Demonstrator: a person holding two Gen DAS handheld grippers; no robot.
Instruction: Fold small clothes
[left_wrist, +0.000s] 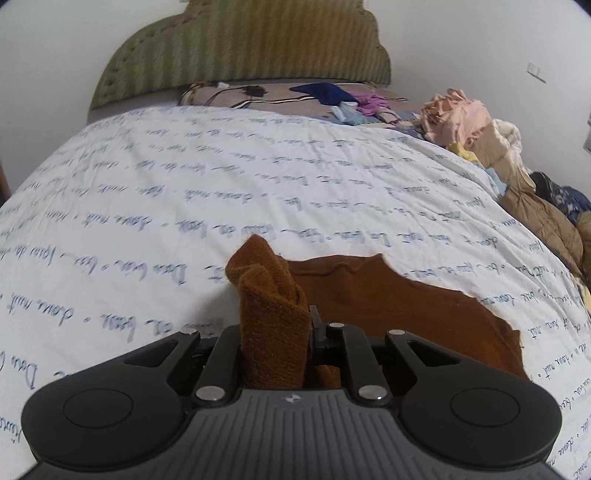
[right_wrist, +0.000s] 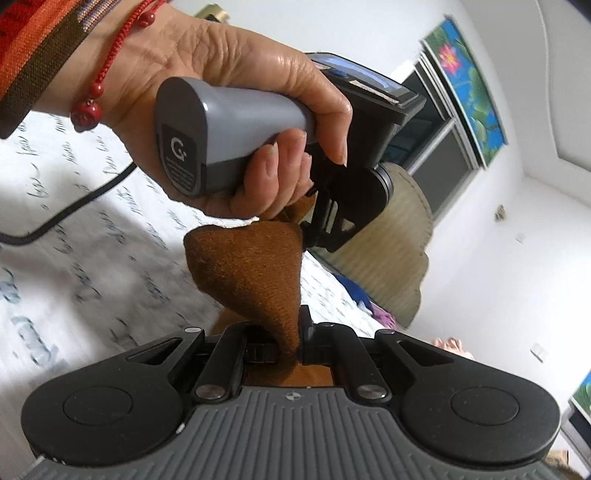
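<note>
White quilt (left_wrist: 184, 177) printed with blue script covers the bed, an olive headboard (left_wrist: 240, 48) behind and white walls around. Loose clothes (left_wrist: 465, 122) pile along its right edge. Left gripper (left_wrist: 275, 332) pinches a bunched corner of the brown garment (left_wrist: 388, 295); right gripper (right_wrist: 291, 339) clamps another corner, lifted off the quilt.

Bed (left_wrist: 147, 177): white script-print cover | brown garment (left_wrist: 388, 306) on cover, lower centre | heaped clothes (left_wrist: 461, 118) along right edge | dark blue and purple items (left_wrist: 332, 96) by headboard (left_wrist: 240, 48), top centre
</note>
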